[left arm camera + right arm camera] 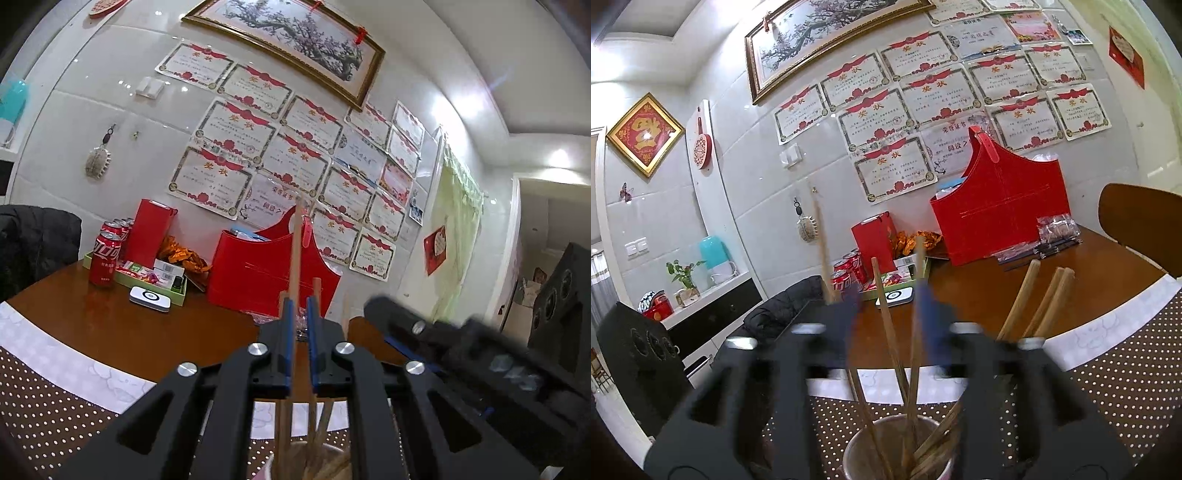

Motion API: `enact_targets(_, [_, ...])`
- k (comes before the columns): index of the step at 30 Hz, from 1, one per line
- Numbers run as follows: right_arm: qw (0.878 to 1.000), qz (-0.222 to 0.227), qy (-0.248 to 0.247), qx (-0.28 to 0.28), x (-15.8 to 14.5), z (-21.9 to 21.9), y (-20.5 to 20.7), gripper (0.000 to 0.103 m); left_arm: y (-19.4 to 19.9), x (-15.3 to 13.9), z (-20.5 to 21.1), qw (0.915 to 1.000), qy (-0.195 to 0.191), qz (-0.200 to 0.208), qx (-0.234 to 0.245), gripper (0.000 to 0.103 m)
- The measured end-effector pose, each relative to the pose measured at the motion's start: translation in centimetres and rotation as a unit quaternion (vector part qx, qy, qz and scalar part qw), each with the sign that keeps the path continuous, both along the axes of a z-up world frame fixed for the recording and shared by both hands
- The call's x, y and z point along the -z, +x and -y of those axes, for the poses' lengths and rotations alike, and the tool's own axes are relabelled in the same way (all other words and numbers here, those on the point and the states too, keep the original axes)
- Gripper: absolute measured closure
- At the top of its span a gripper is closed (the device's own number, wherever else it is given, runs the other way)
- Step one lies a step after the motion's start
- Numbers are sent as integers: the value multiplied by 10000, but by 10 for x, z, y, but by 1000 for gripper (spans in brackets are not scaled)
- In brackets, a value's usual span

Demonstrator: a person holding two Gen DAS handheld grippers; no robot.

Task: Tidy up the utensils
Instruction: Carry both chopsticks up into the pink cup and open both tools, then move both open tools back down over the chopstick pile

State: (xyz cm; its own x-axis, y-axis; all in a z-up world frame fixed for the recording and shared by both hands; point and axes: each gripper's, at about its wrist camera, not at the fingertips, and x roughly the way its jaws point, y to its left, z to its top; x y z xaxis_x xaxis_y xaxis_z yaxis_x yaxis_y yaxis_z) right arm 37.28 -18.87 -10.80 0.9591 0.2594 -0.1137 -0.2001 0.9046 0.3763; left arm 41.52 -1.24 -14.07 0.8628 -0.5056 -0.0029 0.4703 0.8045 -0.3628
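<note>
**Chopsticks standing in the cup, both grippers at its mouth**

At the bottom centre of the right wrist view a cup (897,448) holds a bundle of wooden chopsticks (925,448), several leaning out to the right. The right gripper (888,295) stands with its jaws apart around two upright sticks, the pads not pressing on either (motion blur smears the fingers). In the left wrist view the left gripper (300,314) has its jaws only narrowly parted, one chopstick (295,254) rising along the left pad; whether that pad grips it I cannot tell.

So most of the sorting looks done; what is left is letting go and perhaps straightening the leaners.

Farther back, the brown table (122,325) carries cola cans (105,264) and a red basket (1001,218). The cup's base is cut off by the frame edge, and whether any utensils lie loose elsewhere cannot be seen.
</note>
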Motion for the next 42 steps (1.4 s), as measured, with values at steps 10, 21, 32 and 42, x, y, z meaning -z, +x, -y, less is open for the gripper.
enact_targets(10, [9988,365,271,195,-30,22,-44,6,-36,-31,-28,9988,17,0,-496,20])
enact_targets(21, [9988,-130,26,474,-54,43,-110,6,-120,-81,-17,9777,1564,-440,-1329,5])
enact_targets(32, [9943,-845,-481,443,-47,50,-187,6,-214,-102,-11,9622,2124,-650,-1573,5])
enact_targets(42, [9846,-1476,-923,158,-23,40,-233,6,-262,-91,-17,9531,2248,-1155,-1667,5])
